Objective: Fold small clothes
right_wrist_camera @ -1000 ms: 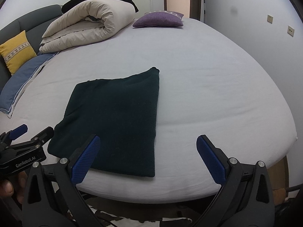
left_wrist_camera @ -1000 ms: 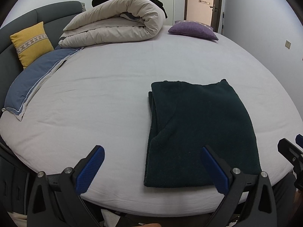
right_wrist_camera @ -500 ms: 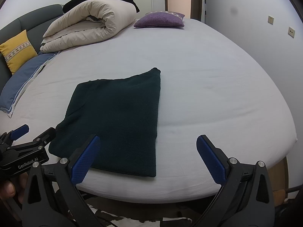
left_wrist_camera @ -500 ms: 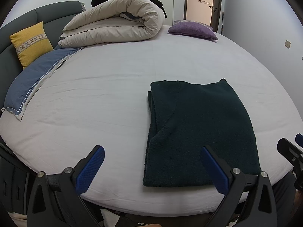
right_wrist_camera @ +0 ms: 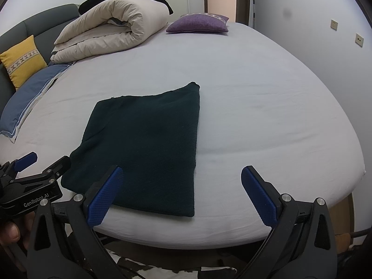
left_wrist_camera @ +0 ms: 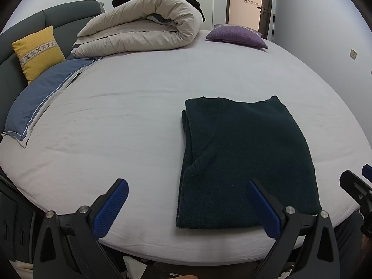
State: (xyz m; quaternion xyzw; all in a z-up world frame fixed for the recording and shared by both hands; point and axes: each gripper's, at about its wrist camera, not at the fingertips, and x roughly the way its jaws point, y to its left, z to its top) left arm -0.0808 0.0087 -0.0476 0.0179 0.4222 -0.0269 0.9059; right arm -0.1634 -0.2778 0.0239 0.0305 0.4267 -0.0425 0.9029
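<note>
Folded dark green garment [left_wrist_camera: 246,160] on a bed [left_wrist_camera: 130,107], seen from both wrist views.

The garment lies flat near the bed's front edge. The left claw [left_wrist_camera: 186,205] and right claw [right_wrist_camera: 179,194] hang above that edge, each spread wide and holding nothing. A rolled duvet [left_wrist_camera: 144,32] and purple cushion [left_wrist_camera: 237,36] rest at the far side.

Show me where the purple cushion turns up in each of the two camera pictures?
Left wrist view: purple cushion lies at the bed's far edge, upper right of centre.
Right wrist view: purple cushion sits top centre, also at the far edge.
Shared landmark: the rolled beige duvet, just left of it.
</note>
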